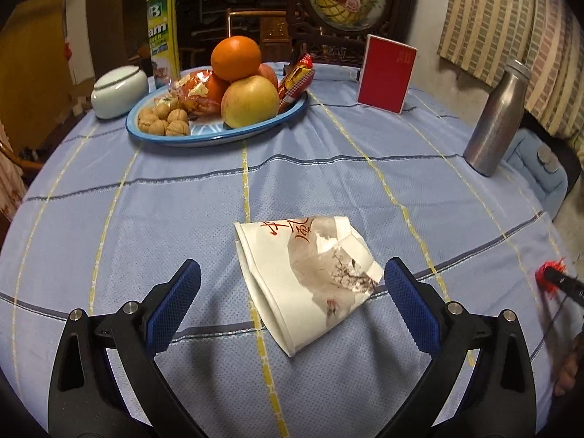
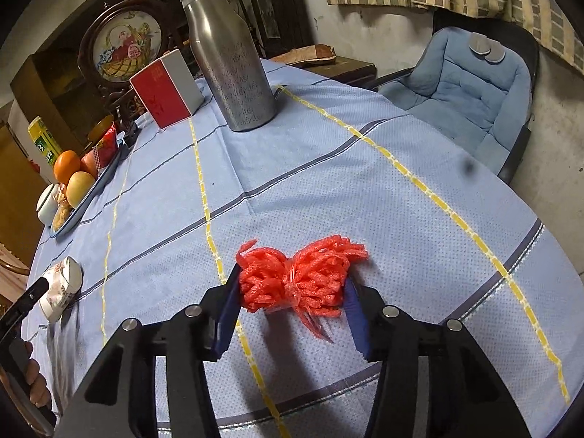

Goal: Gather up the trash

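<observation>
A crushed white paper cup (image 1: 310, 281) with red writing lies on its side on the blue tablecloth (image 1: 328, 182). My left gripper (image 1: 292, 277) is open, its blue pads on either side of the cup, apart from it. The cup also shows in the right wrist view (image 2: 60, 288) at the far left. My right gripper (image 2: 292, 284) is shut on a wad of red foam fruit netting (image 2: 299, 277), just above the cloth near the table's front edge. The netting and right gripper tip show at the right edge of the left wrist view (image 1: 551, 273).
A blue-rimmed plate (image 1: 219, 135) holds an orange, apples, walnuts and snack packets at the back left. A white lidded jar (image 1: 118, 91), a yellow can (image 1: 162, 25), a red box (image 1: 387, 73) and a steel bottle (image 2: 230, 58) stand on the table. A blue cushioned chair (image 2: 471, 84) is at the right.
</observation>
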Demonstrator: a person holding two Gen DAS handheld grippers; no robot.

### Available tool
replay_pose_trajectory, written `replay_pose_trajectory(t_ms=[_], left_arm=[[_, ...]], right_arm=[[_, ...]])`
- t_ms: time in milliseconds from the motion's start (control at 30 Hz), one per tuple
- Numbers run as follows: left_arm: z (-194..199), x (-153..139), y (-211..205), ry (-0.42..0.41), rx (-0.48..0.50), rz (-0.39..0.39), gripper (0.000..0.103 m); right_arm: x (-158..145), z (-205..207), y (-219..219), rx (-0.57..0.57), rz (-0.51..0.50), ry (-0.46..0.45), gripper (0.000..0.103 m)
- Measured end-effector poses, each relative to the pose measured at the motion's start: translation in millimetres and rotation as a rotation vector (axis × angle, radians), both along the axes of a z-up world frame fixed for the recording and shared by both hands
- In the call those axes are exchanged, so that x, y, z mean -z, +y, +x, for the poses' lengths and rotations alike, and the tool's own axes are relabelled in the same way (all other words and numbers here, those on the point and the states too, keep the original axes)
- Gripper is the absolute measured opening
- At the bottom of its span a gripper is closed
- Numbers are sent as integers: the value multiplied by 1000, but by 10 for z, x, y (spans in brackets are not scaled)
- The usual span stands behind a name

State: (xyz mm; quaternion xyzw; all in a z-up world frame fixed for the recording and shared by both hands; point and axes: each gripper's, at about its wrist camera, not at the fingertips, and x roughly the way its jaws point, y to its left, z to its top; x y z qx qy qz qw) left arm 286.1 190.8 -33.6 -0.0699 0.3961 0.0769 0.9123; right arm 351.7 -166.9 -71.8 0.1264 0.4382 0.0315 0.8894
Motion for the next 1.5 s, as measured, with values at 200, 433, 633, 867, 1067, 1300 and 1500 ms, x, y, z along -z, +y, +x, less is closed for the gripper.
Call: replay_pose_trajectory(t_ms=[200, 433, 633, 867, 1067, 1300, 1500], left_arm=[[92, 155, -49, 71, 18, 40, 97], [-52, 168, -628, 123, 365, -62, 97], [-482, -273, -890, -115, 464, 63, 97], [-353, -391, -324, -164, 242, -117, 96], [-92, -77, -317, -29, 162, -71, 97], [64, 191, -262, 89, 125, -12, 97], [43, 127, -88, 93, 16, 76, 97]], right_arm=[[10, 10, 19, -7, -5, 8, 54], [13, 13, 30, -10, -7, 10, 55], [13, 15, 33, -11, -8, 10, 56], [16, 10, 49, -17, -13, 12, 57], [16, 7, 56, -21, -13, 12, 57], [16, 3, 52, -25, -16, 14, 57], [15, 5, 54, -26, -17, 14, 57]])
